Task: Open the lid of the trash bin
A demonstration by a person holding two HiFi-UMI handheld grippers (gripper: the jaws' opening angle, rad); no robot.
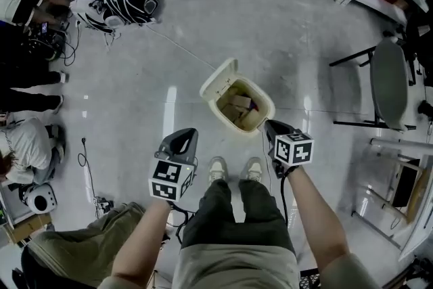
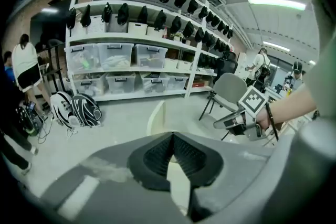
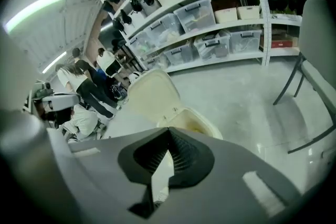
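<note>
The cream trash bin [image 1: 261, 107] stands on the floor just ahead of the person's shoes, with its lid [image 1: 218, 78] swung up and back at the far left. Cardboard scraps lie inside. My left gripper [image 1: 184, 136] hangs left of the bin, shut and holding nothing. My right gripper [image 1: 270, 125] is shut too, at the bin's near right corner; whether it touches the rim I cannot tell. In the left gripper view the raised lid [image 2: 156, 118] shows edge-on beyond the shut left gripper [image 2: 171, 136]. The right gripper view shows the lid [image 3: 152, 96] and rim [image 3: 202, 124] past the right gripper [image 3: 169, 132].
Two black-and-white backpacks [image 1: 115, 5] lie at the far left, with people and cables [image 1: 84, 160] along the left edge. A grey chair [image 1: 391, 84] stands at the right. Shelving with storage boxes [image 2: 123, 55] lines the far wall.
</note>
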